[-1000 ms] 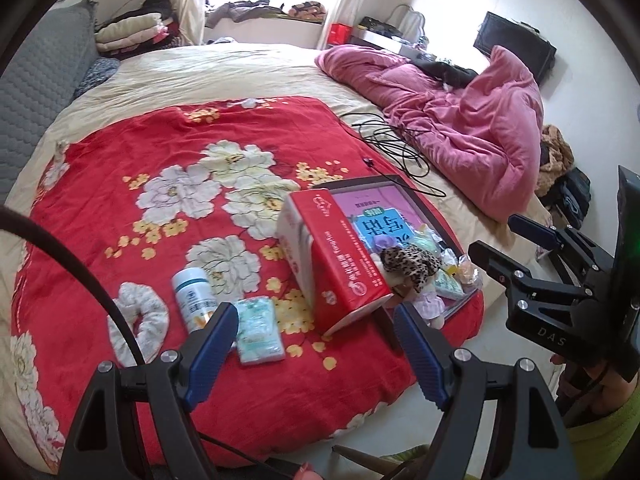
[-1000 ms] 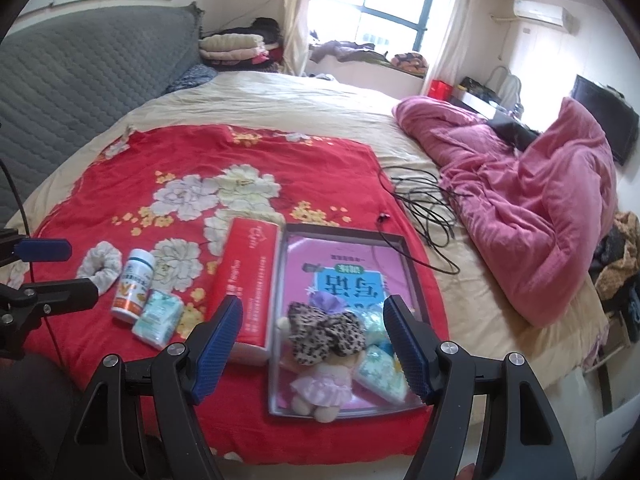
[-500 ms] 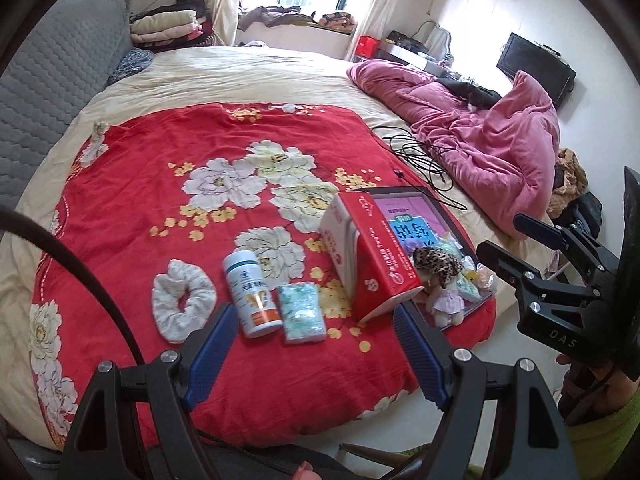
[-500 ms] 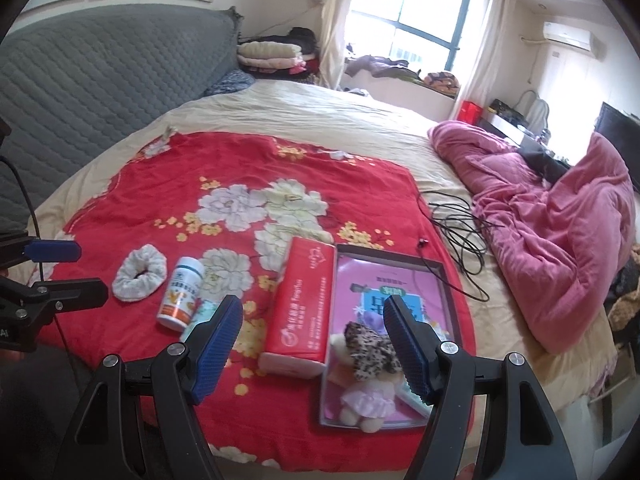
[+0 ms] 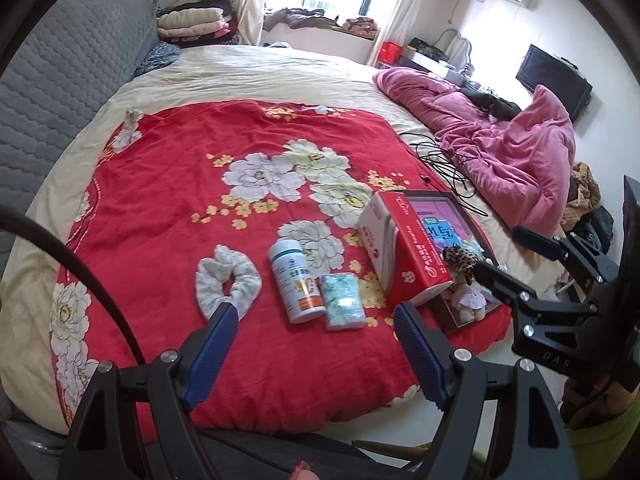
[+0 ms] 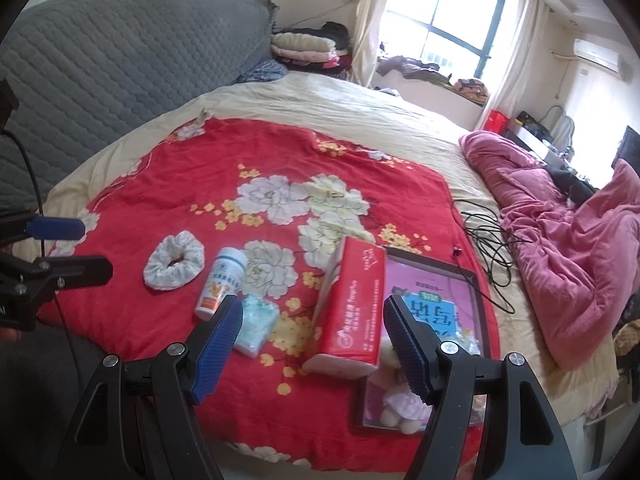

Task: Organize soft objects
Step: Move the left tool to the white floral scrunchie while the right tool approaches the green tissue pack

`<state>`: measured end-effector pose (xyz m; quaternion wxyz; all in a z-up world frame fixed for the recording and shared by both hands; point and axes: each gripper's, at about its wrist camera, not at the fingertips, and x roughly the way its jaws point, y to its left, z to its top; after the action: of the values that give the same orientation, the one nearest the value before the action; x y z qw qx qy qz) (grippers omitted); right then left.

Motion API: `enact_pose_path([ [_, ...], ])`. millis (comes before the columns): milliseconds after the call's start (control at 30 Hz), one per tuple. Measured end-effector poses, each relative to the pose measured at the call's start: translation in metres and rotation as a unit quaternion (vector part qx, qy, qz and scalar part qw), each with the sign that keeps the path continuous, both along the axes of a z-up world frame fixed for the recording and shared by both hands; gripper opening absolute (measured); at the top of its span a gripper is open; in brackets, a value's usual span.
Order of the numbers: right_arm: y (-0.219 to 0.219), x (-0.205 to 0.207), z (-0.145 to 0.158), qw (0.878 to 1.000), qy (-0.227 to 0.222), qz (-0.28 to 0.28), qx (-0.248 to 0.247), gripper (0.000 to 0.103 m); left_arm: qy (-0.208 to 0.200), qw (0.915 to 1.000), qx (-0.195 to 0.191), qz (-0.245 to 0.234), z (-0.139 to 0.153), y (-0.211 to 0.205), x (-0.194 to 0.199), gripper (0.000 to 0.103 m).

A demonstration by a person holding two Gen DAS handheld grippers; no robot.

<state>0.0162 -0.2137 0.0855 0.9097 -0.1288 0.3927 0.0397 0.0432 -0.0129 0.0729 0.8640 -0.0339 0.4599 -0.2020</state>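
Note:
On the red flowered blanket [image 5: 168, 200] lie a white scrunchie [image 5: 228, 284], a white pill bottle [image 5: 296, 280] and a small tissue pack [image 5: 343, 294] in a row. To their right a red tissue pack [image 5: 404, 248] leans on a dark tray [image 5: 460, 216], where a small doll [image 5: 470, 300] lies under a leopard scrunchie [image 5: 460, 258]. My left gripper [image 5: 316, 320] hovers open before the bottle, holding nothing. My right gripper [image 6: 313, 308] is open and empty in front of the red tissue pack [image 6: 350, 304] and tray [image 6: 478, 304], partly hiding the doll [image 6: 400, 404].
A crumpled pink quilt [image 5: 520, 160] fills the bed's right side, with black cables [image 5: 448, 164] beside the tray. A grey padded headboard [image 6: 120, 60] runs along the left. Folded clothes [image 6: 304, 46] sit by the window. The bed's near edge is just below the grippers.
Both grippers have moved left along the bed's near edge, so the objects now sit further right in each view. Both stayed open. Nothing on the blanket has moved.

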Motion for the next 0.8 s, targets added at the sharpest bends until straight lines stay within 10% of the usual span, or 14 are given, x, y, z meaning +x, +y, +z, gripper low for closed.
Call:
enact_pose_path([
  [800, 0.039, 0.014, -0.062, 0.996, 0.075, 0.041, 0.012, 0.074, 0.068, 0.9966, 0.010, 0.045, -0.057, 0.044, 0.012, 0.080],
])
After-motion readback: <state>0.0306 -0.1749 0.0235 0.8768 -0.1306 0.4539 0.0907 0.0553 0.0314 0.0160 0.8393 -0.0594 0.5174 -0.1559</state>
